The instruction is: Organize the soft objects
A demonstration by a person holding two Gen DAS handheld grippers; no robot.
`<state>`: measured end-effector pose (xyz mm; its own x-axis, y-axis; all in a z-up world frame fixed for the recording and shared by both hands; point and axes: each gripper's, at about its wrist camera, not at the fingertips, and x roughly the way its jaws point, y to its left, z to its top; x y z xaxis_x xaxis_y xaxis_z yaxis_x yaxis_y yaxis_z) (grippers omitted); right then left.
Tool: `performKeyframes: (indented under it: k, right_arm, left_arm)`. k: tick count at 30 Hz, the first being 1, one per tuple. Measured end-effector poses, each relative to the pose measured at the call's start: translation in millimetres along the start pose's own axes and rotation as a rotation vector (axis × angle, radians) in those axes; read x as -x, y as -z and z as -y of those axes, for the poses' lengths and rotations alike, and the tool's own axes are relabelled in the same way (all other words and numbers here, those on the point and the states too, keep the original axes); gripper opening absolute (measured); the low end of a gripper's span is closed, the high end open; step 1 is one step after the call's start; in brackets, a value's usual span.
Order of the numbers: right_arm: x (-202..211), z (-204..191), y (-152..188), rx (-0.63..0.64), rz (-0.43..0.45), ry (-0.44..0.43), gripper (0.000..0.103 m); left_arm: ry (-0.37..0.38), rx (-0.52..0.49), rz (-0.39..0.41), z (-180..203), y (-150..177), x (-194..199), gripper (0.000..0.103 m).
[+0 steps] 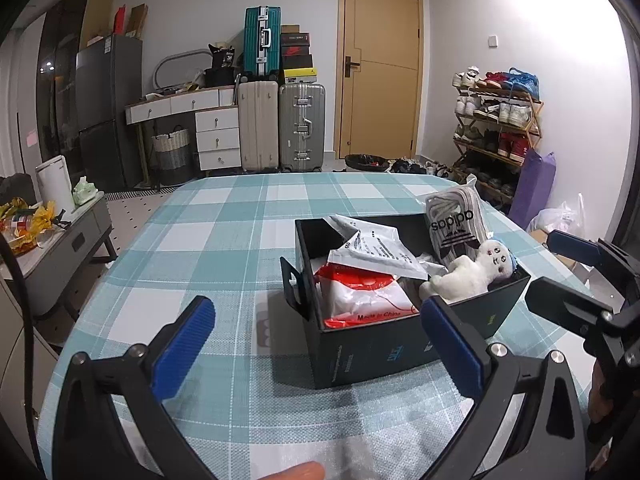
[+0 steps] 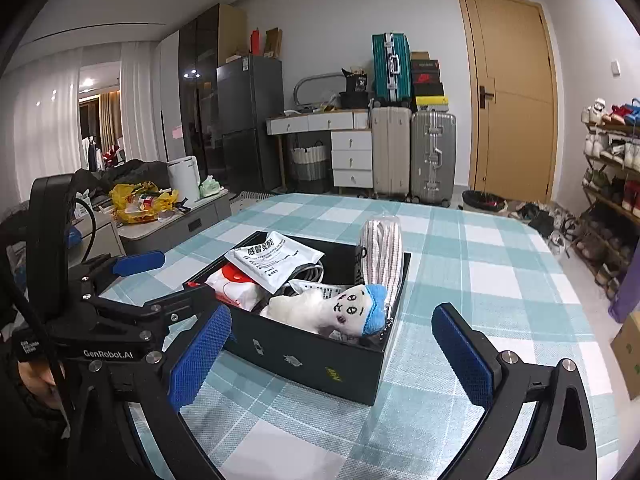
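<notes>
Nearest, the left gripper (image 1: 316, 344) stands wide open and empty just before the black box (image 1: 372, 354) on the checked table (image 1: 224, 248). The right gripper (image 2: 332, 354) is wide open too, holding nothing, at the box's near wall. Inside the box lie a white plush toy (image 2: 320, 310), a white pouch (image 2: 274, 260), a red-and-white packet (image 1: 364, 296) and, at its far end, a packed rope (image 2: 382, 254).

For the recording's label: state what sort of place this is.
Most likely a lived-in home, near the entrance: a loaded shoe rack beside a wooden door, stacked suitcases, and a table under a checked cloth.
</notes>
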<state>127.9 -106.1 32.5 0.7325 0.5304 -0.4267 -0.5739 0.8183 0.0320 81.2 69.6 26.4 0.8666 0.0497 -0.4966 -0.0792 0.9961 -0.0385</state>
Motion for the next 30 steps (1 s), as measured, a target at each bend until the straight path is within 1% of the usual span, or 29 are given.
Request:
performKeyframes:
  k: [10, 30]
  right_arm:
    - [2, 0, 7, -0.001, 0.015, -0.010, 0.102]
    - [7, 5, 10, -0.032, 0.045, -0.015, 0.102]
  left_arm:
    - [-0.002, -0.017, 0.007, -1, -1, -1, 0.103]
    - [0.013, -0.008, 0.015, 1, 0, 2, 0.103]
